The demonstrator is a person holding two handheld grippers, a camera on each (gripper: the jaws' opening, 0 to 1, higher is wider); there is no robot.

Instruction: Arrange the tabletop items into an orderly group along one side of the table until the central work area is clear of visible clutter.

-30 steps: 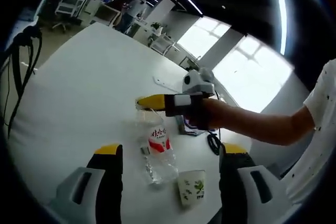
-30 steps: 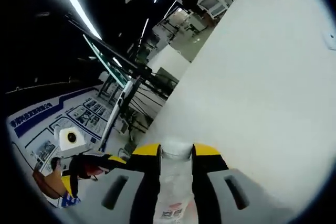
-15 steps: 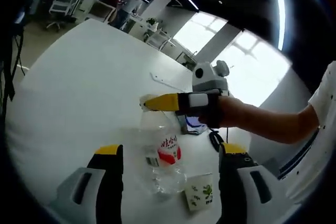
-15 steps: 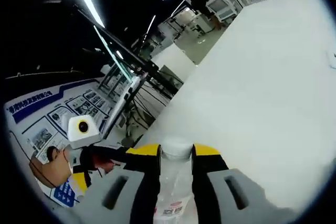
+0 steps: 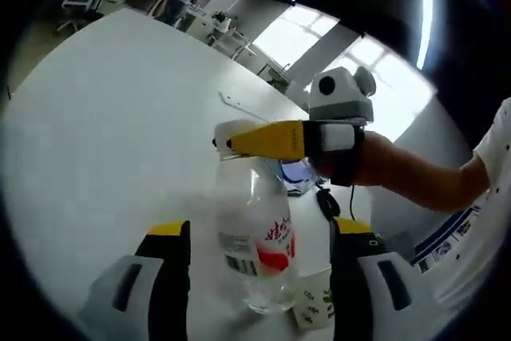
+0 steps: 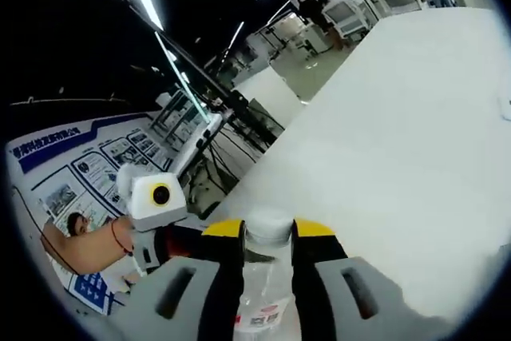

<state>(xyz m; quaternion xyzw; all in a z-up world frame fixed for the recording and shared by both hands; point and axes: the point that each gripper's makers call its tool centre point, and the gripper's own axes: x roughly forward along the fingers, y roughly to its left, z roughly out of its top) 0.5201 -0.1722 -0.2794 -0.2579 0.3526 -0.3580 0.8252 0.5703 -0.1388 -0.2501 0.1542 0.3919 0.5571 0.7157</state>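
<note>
Standing between right gripper (image 6: 267, 237) fingers: bottle (image 6: 262, 301) neck.

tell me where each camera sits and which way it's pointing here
Left gripper view: rides the left gripper, looking forward between its open jaws across the white table at the water bottle, with a paper cup beyond; the person's arm shows.
Right gripper view: rides the right gripper, looking along the bottle it grips near the cap, over the table; the hand holding the left gripper shows.
Shared: bottle, table, and each view shows the other gripper.
</note>
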